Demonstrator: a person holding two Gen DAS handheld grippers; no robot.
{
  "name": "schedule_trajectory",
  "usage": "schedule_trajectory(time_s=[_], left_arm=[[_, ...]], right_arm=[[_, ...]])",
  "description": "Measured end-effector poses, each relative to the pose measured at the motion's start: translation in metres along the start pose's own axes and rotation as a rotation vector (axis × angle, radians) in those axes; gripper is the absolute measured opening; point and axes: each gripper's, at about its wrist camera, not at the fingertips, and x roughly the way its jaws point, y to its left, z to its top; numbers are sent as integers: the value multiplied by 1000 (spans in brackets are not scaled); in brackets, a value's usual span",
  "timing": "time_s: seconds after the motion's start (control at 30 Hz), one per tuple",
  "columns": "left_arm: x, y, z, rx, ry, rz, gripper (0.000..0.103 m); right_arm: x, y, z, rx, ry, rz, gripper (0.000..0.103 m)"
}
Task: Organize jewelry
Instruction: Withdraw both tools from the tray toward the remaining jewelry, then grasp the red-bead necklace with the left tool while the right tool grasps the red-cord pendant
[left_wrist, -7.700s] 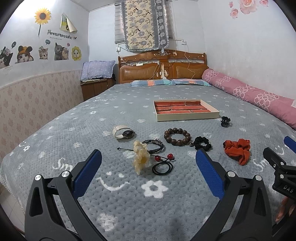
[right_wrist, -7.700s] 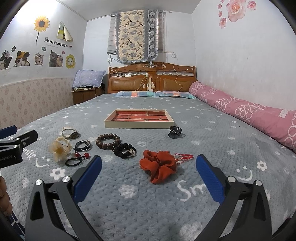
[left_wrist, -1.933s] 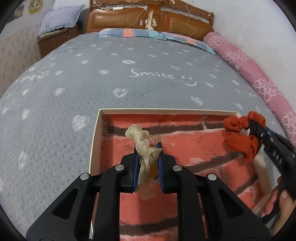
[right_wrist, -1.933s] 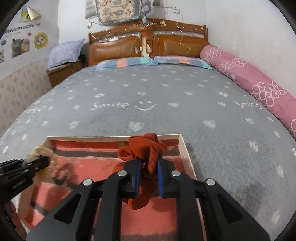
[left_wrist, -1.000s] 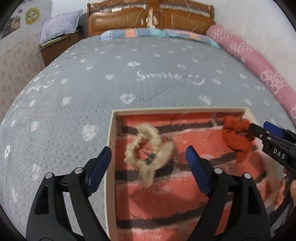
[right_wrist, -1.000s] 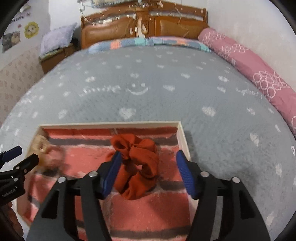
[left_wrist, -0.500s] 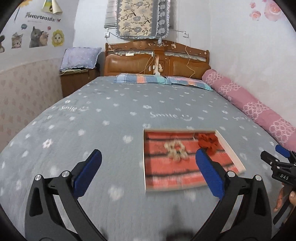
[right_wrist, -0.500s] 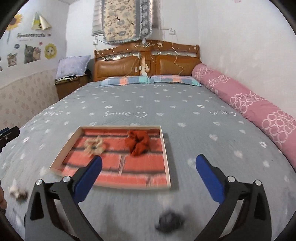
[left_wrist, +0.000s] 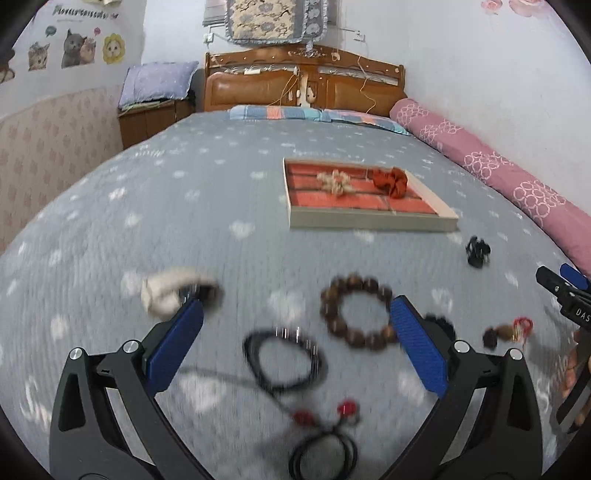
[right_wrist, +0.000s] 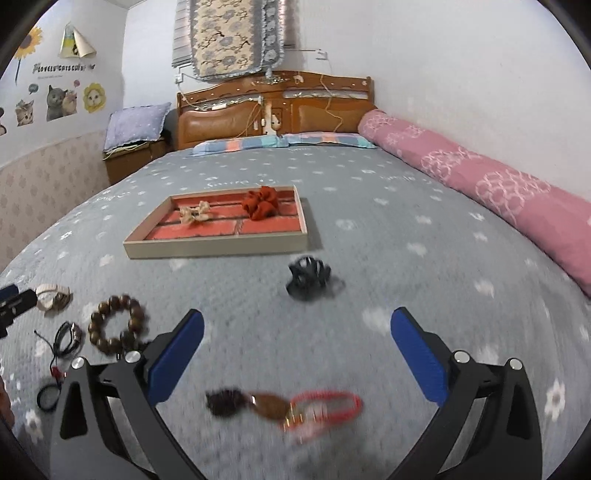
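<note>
The brick-patterned tray (left_wrist: 369, 222) (right_wrist: 218, 245) lies on the grey bedspread and holds a cream scrunchie (left_wrist: 334, 181) (right_wrist: 195, 214) and an orange scrunchie (left_wrist: 390, 181) (right_wrist: 260, 203). My left gripper (left_wrist: 293, 343) is open and empty above a black bracelet (left_wrist: 284, 356), a wooden bead bracelet (left_wrist: 356, 315) (right_wrist: 116, 325) and a white watch (left_wrist: 170, 291) (right_wrist: 51, 295). My right gripper (right_wrist: 295, 354) is open and empty above a red string bracelet with a brown pendant (right_wrist: 291, 408) (left_wrist: 511, 330). A black hair claw (right_wrist: 308, 277) (left_wrist: 477, 251) lies ahead of it.
A black hair tie with red beads (left_wrist: 325, 432) (right_wrist: 50, 391) lies near the bed's front edge. A pink bolster (right_wrist: 491, 184) runs along the right wall. The wooden headboard (left_wrist: 303, 85) and pillows stand at the far end. A bedside cabinet (left_wrist: 151, 120) stands at the left.
Both grippers have pulled back from the tray toward the bed's front edge, so the loose jewelry is in view again. Both scrunchies stay in the tray.
</note>
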Motion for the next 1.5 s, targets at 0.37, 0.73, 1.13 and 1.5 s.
schedule_trajectory(time_s=[0.37, 0.73, 1.13, 1.5], left_arm=[[-13, 9, -49, -49, 60, -7, 98], [-8, 6, -65, -38, 130, -4, 97], [1, -3, -72, 0, 201, -25, 81], [8, -7, -76, 16, 238, -28, 60]], right_arm=[[-10, -14, -38, -16, 39, -69, 99], [-1, -20, -49, -1, 87, -89, 98], [21, -32, -56, 55, 205, -69, 60], [36, -33, -60, 68, 272, -64, 53]])
